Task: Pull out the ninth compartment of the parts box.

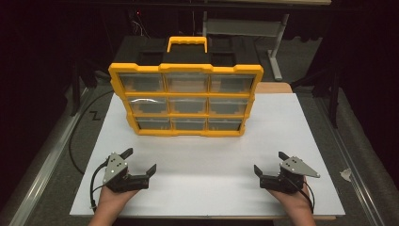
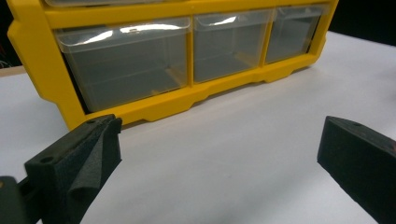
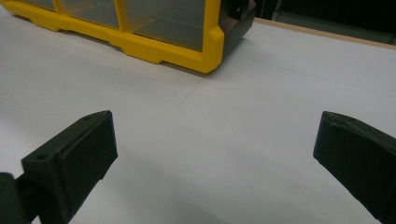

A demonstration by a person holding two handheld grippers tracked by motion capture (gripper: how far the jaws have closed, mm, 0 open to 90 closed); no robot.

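**Organizer: handling and grip points**

While both grippers rest near the table's front edge, the organizer (image 1: 186, 96) stands upright at the table's (image 1: 282, 141) far middle, well apart from them. Judged rigid, bulky and moderately heavy; its clear drawers look slick and brittle. Grip the yellow frame or the top handle (image 1: 187, 44). The left gripper (image 1: 139, 162) and right gripper (image 1: 269, 162) angle inward toward the organizer, jaws wide and empty.

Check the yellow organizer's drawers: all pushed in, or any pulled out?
All in: the nine clear drawers sit flush within the yellow organizer frame; none juts forward.
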